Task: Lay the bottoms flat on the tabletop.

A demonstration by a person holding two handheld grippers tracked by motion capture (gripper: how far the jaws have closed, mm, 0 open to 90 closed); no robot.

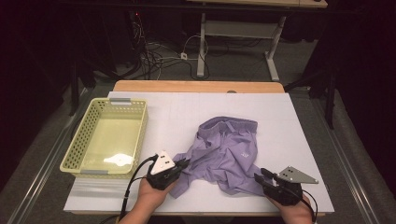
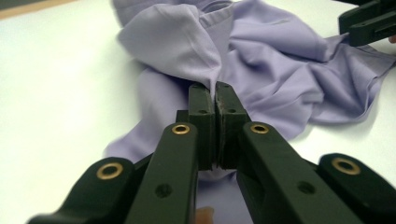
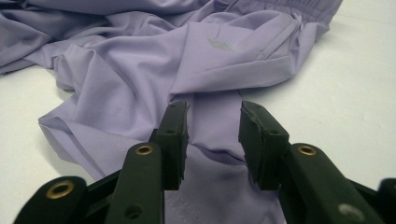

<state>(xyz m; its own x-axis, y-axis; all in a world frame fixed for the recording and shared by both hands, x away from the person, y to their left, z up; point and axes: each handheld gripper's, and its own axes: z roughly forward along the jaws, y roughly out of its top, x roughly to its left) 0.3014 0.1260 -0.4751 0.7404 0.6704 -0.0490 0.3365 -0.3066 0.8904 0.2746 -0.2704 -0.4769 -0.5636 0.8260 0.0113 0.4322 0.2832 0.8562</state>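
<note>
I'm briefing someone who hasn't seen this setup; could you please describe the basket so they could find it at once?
Start from the white table in the high view and look to its left edge. The basket is a pale yellow-green rectangular plastic one with perforated walls. It sits apart from the crumpled lilac shorts, the table's only rigid container.

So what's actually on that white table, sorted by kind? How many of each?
Purple shorts: 1, crumpled
Yellow plastic basket: 1
Hand-held claws: 2, the left claw shut on a fold of the shorts, the right claw open over the fabric
Total: 4
</note>
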